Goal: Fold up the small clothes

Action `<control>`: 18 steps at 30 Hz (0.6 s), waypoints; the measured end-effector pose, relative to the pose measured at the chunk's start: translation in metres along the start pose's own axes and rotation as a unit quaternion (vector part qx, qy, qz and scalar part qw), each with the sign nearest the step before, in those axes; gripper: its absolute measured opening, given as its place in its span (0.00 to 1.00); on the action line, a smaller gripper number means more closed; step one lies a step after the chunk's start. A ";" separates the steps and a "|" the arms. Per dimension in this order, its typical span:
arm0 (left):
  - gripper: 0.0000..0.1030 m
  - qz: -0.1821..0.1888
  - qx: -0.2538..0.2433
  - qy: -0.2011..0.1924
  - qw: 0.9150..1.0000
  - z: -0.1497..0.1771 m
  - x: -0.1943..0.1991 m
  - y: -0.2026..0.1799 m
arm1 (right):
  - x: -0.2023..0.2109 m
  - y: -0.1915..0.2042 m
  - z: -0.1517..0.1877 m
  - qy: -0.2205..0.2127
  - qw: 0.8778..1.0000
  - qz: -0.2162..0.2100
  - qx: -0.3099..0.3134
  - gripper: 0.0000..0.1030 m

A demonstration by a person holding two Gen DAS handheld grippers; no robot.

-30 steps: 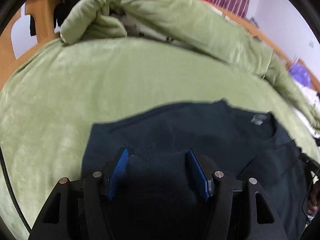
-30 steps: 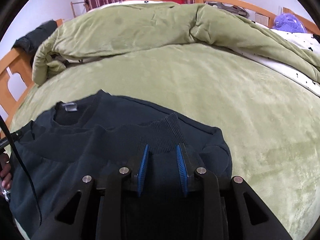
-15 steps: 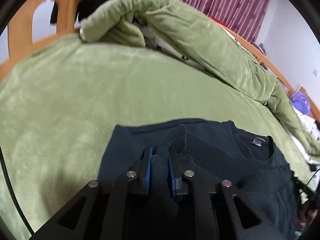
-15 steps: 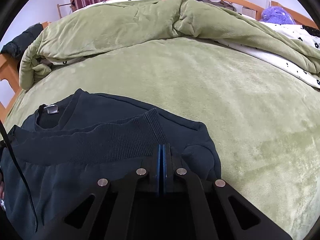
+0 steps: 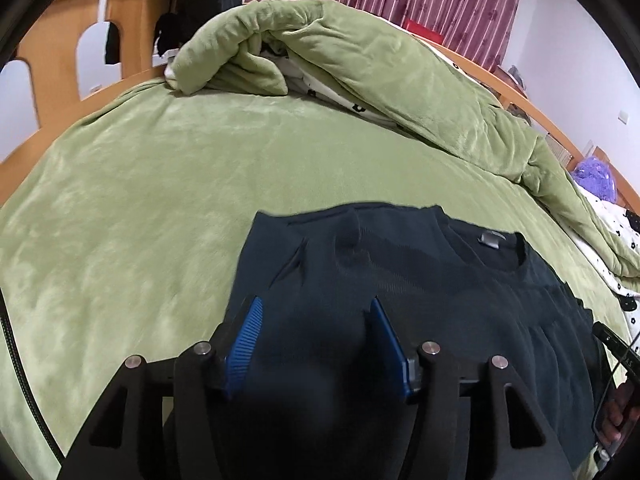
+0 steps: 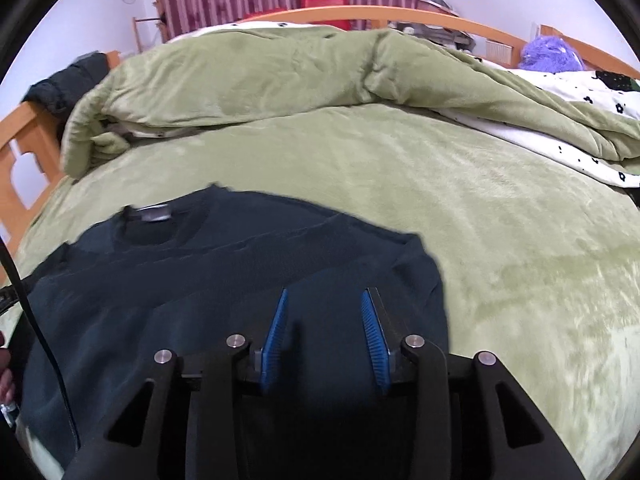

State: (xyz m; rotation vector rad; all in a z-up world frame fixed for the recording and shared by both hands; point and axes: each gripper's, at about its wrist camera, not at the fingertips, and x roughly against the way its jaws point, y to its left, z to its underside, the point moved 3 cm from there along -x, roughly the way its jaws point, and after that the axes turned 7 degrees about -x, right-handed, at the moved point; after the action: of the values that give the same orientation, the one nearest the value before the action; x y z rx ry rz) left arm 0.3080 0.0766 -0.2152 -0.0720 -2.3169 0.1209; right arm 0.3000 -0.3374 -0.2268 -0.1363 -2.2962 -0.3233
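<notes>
A dark navy sweater (image 5: 420, 280) lies on the green blanket (image 5: 140, 200), its lower part folded up toward the collar with the grey label (image 5: 490, 239). My left gripper (image 5: 316, 320) hovers over the sweater's left side. Its jaws are opening, and the blue pads (image 5: 244, 340) stand apart from the cloth beneath. In the right wrist view the same sweater (image 6: 200, 280) shows its label (image 6: 154, 213) at the left. My right gripper (image 6: 324, 312) is above the sweater's right side, jaws opening, pads (image 6: 372, 336) pressing on nothing.
A rolled green duvet (image 5: 360, 60) with a white patterned lining runs across the back of the bed (image 6: 280, 72). A wooden bed frame (image 5: 60, 60) rises at the left. A purple plush (image 6: 548, 54) sits far right. A hand (image 5: 616, 420) shows at the right edge.
Half a second ago both grippers were shut on the sweater's ribbed hem. Both have since opened, let it go and drawn back and up; the hem now lies flat.
</notes>
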 end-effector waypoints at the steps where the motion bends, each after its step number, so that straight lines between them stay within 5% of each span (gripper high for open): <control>1: 0.53 0.000 -0.001 -0.001 1.000 0.006 0.009 0.001 | 0.007 0.006 0.005 0.000 1.000 -0.003 0.003 0.37; 9: 0.54 -0.016 0.002 0.006 1.000 0.053 0.053 0.011 | 0.044 0.061 0.048 0.004 0.999 -0.041 0.028 0.38; 18: 0.63 -0.001 0.022 0.015 1.000 0.104 0.083 0.027 | 0.036 0.104 0.091 0.018 0.997 -0.052 0.046 0.38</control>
State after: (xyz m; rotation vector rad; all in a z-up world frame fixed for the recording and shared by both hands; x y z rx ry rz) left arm 0.1756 0.1042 -0.2281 -0.0487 -2.2835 0.1672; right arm 0.2316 -0.2128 -0.2403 0.0357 -2.2818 -0.2716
